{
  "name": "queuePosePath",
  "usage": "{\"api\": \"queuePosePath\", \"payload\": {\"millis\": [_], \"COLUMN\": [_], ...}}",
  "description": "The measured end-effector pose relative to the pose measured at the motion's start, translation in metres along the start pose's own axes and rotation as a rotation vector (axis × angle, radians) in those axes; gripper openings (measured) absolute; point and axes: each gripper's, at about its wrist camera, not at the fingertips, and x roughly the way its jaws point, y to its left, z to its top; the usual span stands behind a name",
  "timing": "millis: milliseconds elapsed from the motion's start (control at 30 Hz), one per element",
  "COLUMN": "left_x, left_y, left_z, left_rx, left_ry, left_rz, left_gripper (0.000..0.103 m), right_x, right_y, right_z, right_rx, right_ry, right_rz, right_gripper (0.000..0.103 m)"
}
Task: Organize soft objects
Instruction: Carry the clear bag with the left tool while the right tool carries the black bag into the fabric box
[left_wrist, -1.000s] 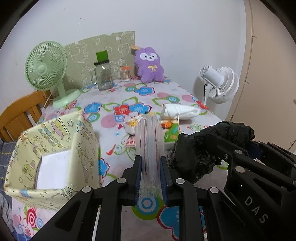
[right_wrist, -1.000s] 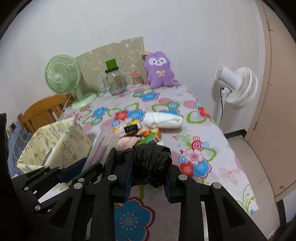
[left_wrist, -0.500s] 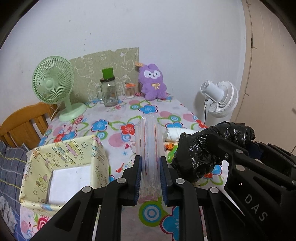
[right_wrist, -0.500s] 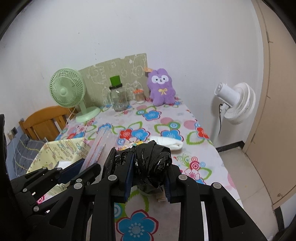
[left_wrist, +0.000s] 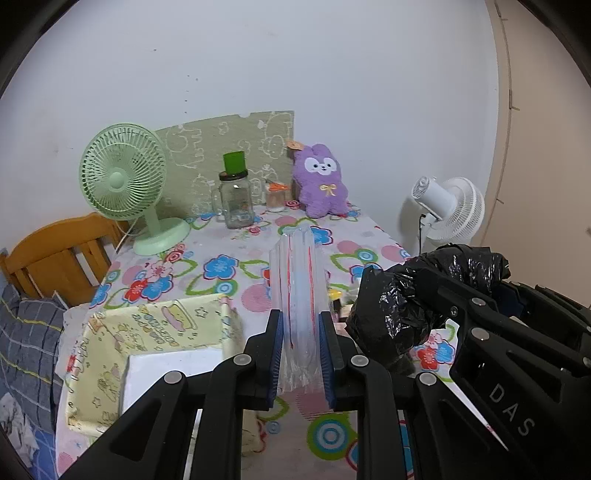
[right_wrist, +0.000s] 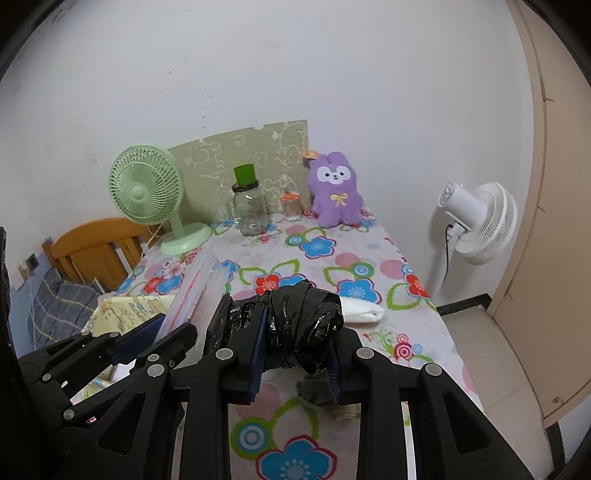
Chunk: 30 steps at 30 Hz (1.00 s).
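My left gripper (left_wrist: 301, 325) is shut on a folded clear plastic bag (left_wrist: 300, 280) with red lines, held upright above the table. My right gripper (right_wrist: 297, 332) is shut on a crumpled black plastic bag (right_wrist: 303, 321); that bag also shows in the left wrist view (left_wrist: 406, 306). A yellow patterned fabric box (left_wrist: 155, 332) with a white bottom stands at the left, below my left gripper. It shows partly in the right wrist view (right_wrist: 136, 306). A white rolled cloth (right_wrist: 364, 312) lies on the floral tablecloth (right_wrist: 332, 258) behind the black bag.
A green desk fan (left_wrist: 125, 184), a glass jar with a green lid (left_wrist: 236, 199), a small toothpick jar (left_wrist: 276, 197) and a purple plush bunny (left_wrist: 321, 184) stand at the far edge. A white floor fan (right_wrist: 480, 221) is right of the table. A wooden chair (left_wrist: 55, 254) is at the left.
Both grippers have risen and pulled back from the table with their bags. The table items look smaller and lower, and the box has dropped below the left gripper.
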Motion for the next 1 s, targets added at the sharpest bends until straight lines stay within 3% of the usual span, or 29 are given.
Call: {"api": "queuePosePath", "payload": {"millis": [1000], "left_x": [0.014], "left_y": [0.088], "left_z": [-0.009], "left_rx": [-0.062], "left_ry": [0.067], "left_rz": [0.105], "left_gripper": [0.017], "right_x": [0.055], "right_y": [0.093], "right_z": [0.012], "right_rx": [-0.104], "right_ry": [0.084], "right_rz": [0.132], "right_gripper": [0.031]}}
